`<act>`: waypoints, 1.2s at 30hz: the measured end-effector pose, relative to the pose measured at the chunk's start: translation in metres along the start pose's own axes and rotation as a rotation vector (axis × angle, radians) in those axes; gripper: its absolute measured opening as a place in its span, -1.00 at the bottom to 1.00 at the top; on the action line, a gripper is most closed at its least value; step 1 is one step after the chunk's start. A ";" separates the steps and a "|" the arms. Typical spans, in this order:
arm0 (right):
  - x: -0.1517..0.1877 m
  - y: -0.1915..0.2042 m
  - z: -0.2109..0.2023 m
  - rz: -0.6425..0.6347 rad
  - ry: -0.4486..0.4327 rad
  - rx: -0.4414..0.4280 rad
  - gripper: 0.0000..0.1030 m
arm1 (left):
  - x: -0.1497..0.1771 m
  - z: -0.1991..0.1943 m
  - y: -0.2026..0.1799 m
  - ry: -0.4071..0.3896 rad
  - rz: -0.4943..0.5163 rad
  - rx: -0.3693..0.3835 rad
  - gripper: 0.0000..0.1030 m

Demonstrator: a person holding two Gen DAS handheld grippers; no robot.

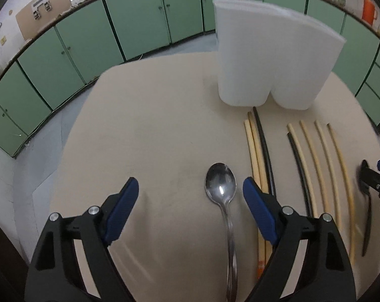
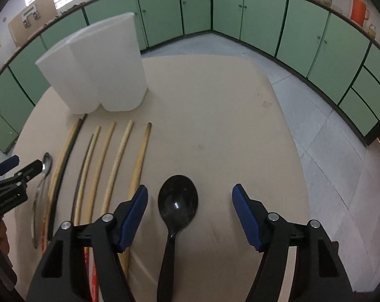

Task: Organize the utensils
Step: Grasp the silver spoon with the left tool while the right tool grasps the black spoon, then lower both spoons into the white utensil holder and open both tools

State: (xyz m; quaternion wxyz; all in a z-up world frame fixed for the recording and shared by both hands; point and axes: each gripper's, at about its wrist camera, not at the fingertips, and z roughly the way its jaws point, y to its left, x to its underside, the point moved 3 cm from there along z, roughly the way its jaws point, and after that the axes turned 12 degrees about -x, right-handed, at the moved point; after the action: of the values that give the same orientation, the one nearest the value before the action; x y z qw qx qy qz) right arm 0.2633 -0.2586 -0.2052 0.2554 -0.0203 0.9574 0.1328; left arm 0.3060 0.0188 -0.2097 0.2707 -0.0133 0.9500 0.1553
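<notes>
A metal spoon (image 1: 221,183) lies on the beige table between the open fingers of my left gripper (image 1: 190,191), which is empty; the spoon also shows in the right wrist view (image 2: 45,166). A black plastic spoon (image 2: 178,201) lies between the open fingers of my right gripper (image 2: 190,197), also empty; it shows at the right edge of the left view (image 1: 366,201). Several wooden chopsticks (image 1: 320,156) and two black chopsticks (image 1: 264,146) lie side by side between the spoons. A white two-compartment holder (image 1: 270,58) stands behind them, also in the right view (image 2: 97,68).
The beige table (image 2: 215,100) ends at a far edge, with grey floor (image 2: 315,125) to the right. Green cabinets (image 1: 89,37) line the walls. The left gripper shows at the left edge of the right view (image 2: 11,176).
</notes>
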 end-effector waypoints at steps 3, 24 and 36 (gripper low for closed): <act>0.001 -0.002 0.004 0.000 0.008 0.006 0.32 | 0.000 0.009 -0.002 0.017 0.000 -0.001 0.60; -0.009 0.010 0.016 0.000 0.044 0.038 0.20 | -0.007 0.006 -0.027 0.035 -0.032 0.108 -0.24; 0.003 0.019 -0.012 -0.080 -0.139 -0.063 -0.33 | 0.012 -0.039 -0.032 -0.159 -0.039 0.186 -0.49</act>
State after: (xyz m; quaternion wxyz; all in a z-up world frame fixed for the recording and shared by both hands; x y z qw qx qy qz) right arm 0.2533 -0.2433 -0.1921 0.3254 -0.0574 0.9313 0.1535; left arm 0.2797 -0.0232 -0.1933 0.3480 0.0058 0.9354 0.0616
